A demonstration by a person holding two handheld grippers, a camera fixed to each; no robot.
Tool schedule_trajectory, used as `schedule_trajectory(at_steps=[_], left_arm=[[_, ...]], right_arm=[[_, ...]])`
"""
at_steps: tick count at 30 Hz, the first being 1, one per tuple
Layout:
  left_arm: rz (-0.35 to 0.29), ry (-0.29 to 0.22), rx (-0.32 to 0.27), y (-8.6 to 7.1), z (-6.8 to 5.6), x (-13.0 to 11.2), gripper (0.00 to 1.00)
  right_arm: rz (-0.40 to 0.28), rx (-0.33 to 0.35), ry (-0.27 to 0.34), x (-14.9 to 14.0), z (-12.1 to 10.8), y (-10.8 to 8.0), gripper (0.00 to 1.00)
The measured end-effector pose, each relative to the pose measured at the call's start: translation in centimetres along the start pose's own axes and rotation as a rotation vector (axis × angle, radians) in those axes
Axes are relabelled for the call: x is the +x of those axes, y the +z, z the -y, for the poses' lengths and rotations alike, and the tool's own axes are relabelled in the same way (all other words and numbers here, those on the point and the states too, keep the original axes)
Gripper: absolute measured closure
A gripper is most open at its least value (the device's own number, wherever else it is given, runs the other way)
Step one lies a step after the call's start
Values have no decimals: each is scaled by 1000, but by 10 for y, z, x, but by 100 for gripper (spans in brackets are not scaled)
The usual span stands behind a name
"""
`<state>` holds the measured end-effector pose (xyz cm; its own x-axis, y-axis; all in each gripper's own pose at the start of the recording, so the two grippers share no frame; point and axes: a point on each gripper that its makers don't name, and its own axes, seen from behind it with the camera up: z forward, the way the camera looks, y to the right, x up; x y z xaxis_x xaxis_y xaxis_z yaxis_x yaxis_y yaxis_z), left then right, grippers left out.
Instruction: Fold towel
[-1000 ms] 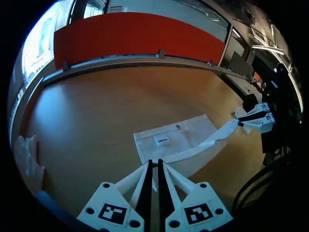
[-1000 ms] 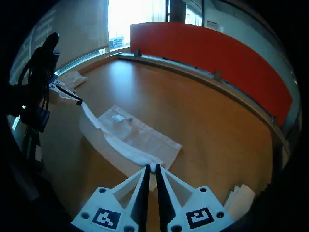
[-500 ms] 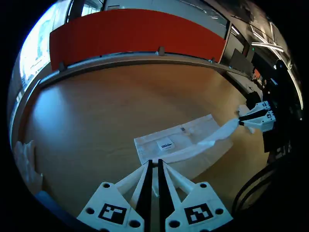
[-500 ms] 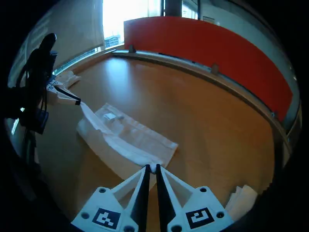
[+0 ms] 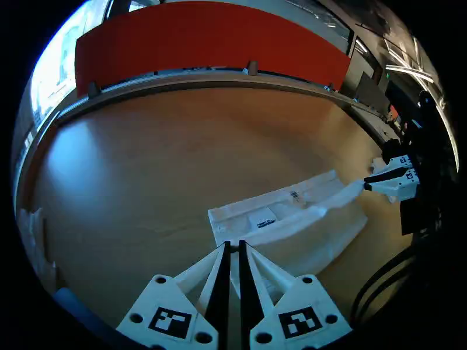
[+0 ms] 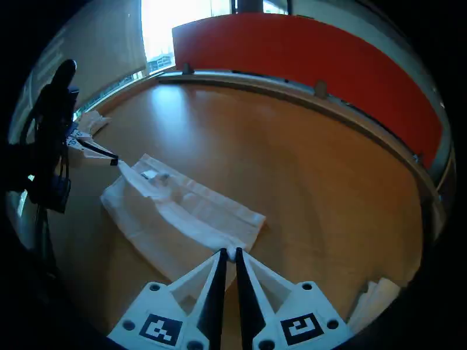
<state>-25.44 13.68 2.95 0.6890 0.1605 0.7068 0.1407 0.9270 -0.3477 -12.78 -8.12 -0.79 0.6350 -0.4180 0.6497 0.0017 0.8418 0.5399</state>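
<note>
Forward, both claws, since a second ago: the lifted towel edge has travelled over the flat layer. The label now sits just behind the raised band, and more cloth bellies out on the near side.

Left claw [image 5: 232, 244]: jaws narrow, pinched on a corner of the towel [image 5: 303, 236] right at the tips. The held edge runs off as a raised band ahead and to the right. It ends at the right claw [image 5: 368, 185], which is also closed on the cloth. Beyond the band the flat layer, with its label [image 5: 265, 220], lies on the table [image 5: 146, 163]. On the near side of the band, cloth sags in a loose curve down to the wood.

Right claw [image 6: 227, 252]: jaws narrow, a corner of the towel [image 6: 175, 213] caught between the tips. The edge runs ahead and left to the left claw [image 6: 114, 160].

Red panel [image 5: 204, 41]: upright along the far rim of the table, well ahead of both claws.

Folded cloths [image 6: 373, 300]: low to the right of the right claw, well apart from the towel.
</note>
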Motion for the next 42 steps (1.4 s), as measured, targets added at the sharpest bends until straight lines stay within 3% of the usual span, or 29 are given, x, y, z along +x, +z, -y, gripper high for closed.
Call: schedule_trajectory(at_steps=[7,15,19,23,26,42], left_arm=[[9,-13,28,14,8,0,77],[12,-15,50,15,15,3,59],[-4,-17,59,10,17,6,34],[-17,-25,69,5,19,7,9],[-20,-29,68,2,18,7,8],[-19,-16,82,-9,16,-2,8]], right_arm=[[-7,-28,37,3,-7,16,84],[-5,-64,20,5,-14,20,67],[-21,-77,21,9,-19,17,35],[-34,-86,18,11,-23,13,23],[-35,-86,15,10,-23,11,14],[-33,-82,20,-5,-16,-6,14]])
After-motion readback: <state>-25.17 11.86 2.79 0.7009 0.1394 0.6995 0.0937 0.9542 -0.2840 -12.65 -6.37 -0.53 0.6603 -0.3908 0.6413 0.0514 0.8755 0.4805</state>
